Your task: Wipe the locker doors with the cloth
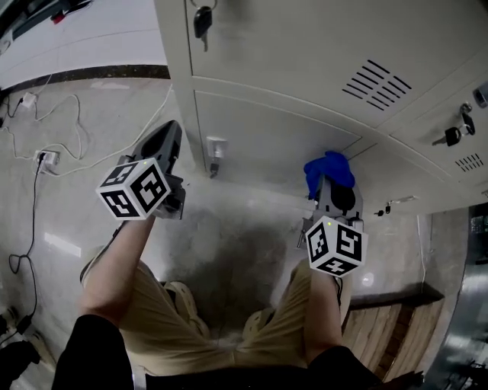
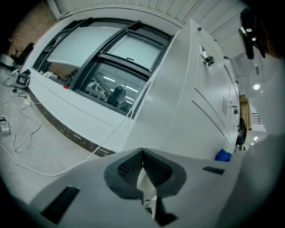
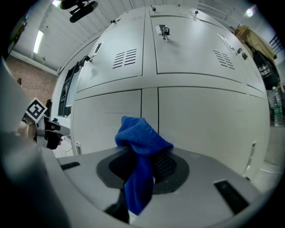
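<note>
Cloth [image 3: 141,142] nubby terry; locker doors [image 3: 196,120] smooth matt metal

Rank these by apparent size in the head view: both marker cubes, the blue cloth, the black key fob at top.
1. Left marker cube and right marker cube: nearly alike, left maybe larger; closeness to the camera makes it unsure.
2. Blue cloth.
3. Black key fob.

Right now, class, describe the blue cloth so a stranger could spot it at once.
Find the grey locker bank, then look down to its lower doors. In front of them the right tool is shut on the cloth, a bunched lump. It is the only bright blue thing there.
</note>
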`<state>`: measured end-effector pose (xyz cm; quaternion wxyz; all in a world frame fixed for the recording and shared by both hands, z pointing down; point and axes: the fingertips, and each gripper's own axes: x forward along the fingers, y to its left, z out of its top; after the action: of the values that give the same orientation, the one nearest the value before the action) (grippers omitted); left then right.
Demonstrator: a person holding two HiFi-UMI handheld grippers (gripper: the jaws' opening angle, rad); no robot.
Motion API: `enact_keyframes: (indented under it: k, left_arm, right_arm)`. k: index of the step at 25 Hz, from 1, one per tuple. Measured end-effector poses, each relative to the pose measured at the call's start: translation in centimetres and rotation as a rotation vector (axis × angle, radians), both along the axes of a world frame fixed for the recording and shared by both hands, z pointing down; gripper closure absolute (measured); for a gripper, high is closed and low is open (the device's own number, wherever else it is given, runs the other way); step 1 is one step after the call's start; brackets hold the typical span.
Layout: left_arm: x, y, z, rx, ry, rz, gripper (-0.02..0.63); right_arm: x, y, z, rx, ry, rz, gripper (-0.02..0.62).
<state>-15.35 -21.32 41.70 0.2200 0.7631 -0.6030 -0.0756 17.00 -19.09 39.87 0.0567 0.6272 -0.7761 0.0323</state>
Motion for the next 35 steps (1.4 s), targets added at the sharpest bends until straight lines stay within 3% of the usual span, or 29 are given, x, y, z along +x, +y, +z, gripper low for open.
enact_keyframes:
  k: [3,6,10,13,19,28,35]
  left_arm:
    - [0.2,0.4,0.1,-0.003,-0.007,0.007,0.597]
    - [0.3,0.6,0.2,-0.008,-0.009,0.015,0.597]
    - [0.9,0.9,-0.4,0.016,-0.023,0.040,0.597]
    - [1.8,1.2,-1.0,0.055,-0.095,0.081,0.597]
    - [4.6,2.5,-1.8,0.165,-0.324,0.208,0.597]
    - [4.7,2.6,-1.3,0.157,-0.273,0.242,0.597]
    - [4.3,2.0,-1.4,0.162,-0.230,0.250,0.597]
  right_arm:
    - [0.5,0.1,0.1,-0.008,-0.053,0.034,0.506]
    - [-0.6,0.4,0.2,0.010,-0.043,0.051,0.506]
    - [-4.8,1.0,0.3,0.027,-0.019,-0.061,0.506]
    - [-8.4,1.6,0.9,0.019,0.007,-0.167,0.506]
    - [-13.9,2.1,3.2,-0.048,0.024,-0.310,0.506]
    - [-18.4,1.2,6.8,-0.187,-0.012,-0.320,0.506]
    - [-20.1,-0.4,7.9,-0.208,-0.026,-0.297,0.506]
